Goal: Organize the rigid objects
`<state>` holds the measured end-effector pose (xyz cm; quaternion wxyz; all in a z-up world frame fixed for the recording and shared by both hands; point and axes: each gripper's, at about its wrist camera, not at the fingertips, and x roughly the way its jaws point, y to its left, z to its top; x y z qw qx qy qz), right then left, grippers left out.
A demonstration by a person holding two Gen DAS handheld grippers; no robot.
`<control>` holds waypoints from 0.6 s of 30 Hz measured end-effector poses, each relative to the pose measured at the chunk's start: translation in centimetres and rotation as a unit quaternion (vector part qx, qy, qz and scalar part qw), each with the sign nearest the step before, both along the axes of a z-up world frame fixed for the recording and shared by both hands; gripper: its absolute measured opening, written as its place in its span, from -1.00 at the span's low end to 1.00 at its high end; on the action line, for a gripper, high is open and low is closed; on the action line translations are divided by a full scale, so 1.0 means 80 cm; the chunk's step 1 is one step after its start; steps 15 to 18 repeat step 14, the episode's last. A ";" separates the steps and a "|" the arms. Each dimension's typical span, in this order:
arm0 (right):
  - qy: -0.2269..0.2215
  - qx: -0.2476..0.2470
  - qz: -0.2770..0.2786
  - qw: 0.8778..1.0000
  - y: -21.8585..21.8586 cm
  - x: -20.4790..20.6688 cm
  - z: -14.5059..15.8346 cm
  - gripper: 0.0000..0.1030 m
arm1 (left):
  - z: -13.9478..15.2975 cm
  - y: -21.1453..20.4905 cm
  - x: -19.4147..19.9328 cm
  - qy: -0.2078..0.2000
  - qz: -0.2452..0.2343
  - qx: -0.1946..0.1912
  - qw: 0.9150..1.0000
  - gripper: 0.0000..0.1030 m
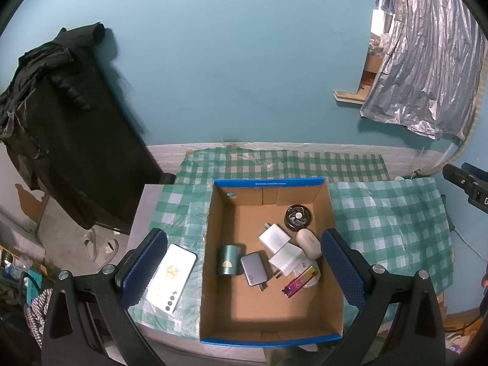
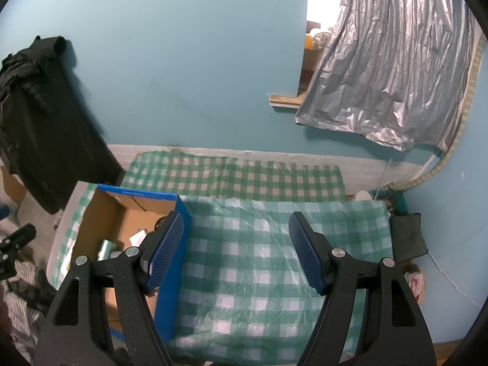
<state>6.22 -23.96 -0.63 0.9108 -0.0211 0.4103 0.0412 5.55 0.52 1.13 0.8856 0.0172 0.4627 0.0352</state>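
Both grippers' fingers stand apart, holding nothing. The left gripper (image 1: 244, 270) hovers over the box (image 1: 331, 210) of gadgets; a phone (image 1: 171, 277) lies left of it on the tabletop (image 1: 390, 213). The right gripper (image 2: 236, 254) hangs over bare cloth.

Left claw (image 1: 244, 270) and right claw (image 2: 236, 253) both hang with fingers spread wide, holding nothing.

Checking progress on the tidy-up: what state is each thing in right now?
Left claw: open, empty.
Right claw: open, empty.
Box: open-topped, partly filled.
Phone: outside box, face down on cloth.
Green can: in box, on its side.
Chargers: in box.
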 end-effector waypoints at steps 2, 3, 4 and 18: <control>0.000 0.000 0.000 1.000 0.000 -0.001 0.000 0.39 | 0.000 0.000 -0.002 -0.001 -0.001 0.001 1.000 0.97; 0.001 0.000 0.000 1.000 0.000 -0.001 0.000 0.39 | 0.000 0.000 -0.003 -0.001 -0.002 0.002 1.000 0.97; 0.000 0.000 0.000 1.000 0.000 0.000 0.000 0.39 | 0.000 0.000 -0.004 -0.001 -0.002 0.002 1.000 0.97; 0.006 0.000 -0.002 1.000 0.000 -0.006 -0.004 0.39 | 0.000 -0.001 -0.004 0.002 -0.006 0.006 1.000 0.97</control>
